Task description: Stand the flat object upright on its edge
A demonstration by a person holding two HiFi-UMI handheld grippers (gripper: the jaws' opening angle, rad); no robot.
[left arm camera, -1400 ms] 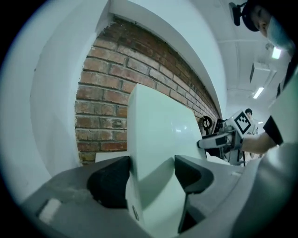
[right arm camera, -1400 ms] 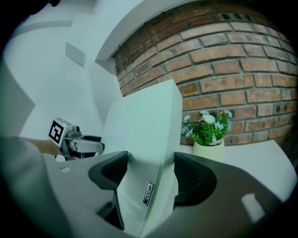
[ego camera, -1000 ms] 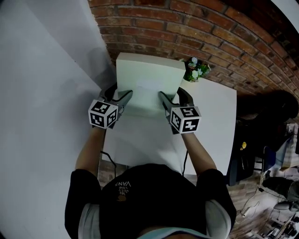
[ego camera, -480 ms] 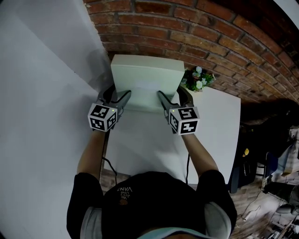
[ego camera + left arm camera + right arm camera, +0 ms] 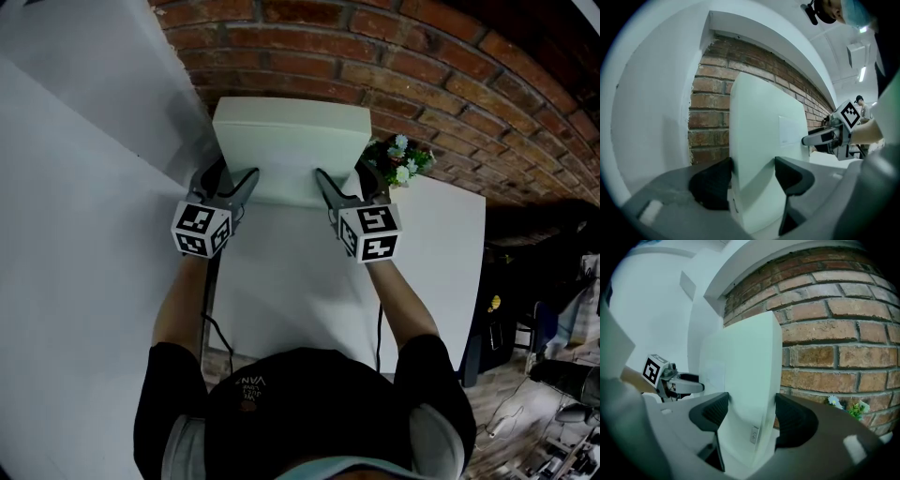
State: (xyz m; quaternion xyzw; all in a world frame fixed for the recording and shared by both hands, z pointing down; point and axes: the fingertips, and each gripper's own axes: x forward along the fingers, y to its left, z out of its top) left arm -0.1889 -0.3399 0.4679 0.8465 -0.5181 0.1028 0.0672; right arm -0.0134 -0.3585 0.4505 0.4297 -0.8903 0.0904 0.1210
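Holding one white flat box point(image 5: 291, 141) with two grippers, you pinch its left side in the left gripper point(image 5: 230, 183) and its right side in the right gripper point(image 5: 345, 186), both pairs of jaws pressed on it. It stands upright at the far end of the white table point(image 5: 281, 291), with one flower bunch point(image 5: 398, 159) just to its right. Compared with a second ago, it stands steeper and closer to the brick wall point(image 5: 422, 66).

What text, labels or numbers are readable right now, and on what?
Label on the box: print too faint to read.
Sticker on the box's edge: too small to read.
Cap: upside-down print, too blurred to read.
Cubes on the left gripper and right gripper: square patterns, no words.
Nothing else legible.
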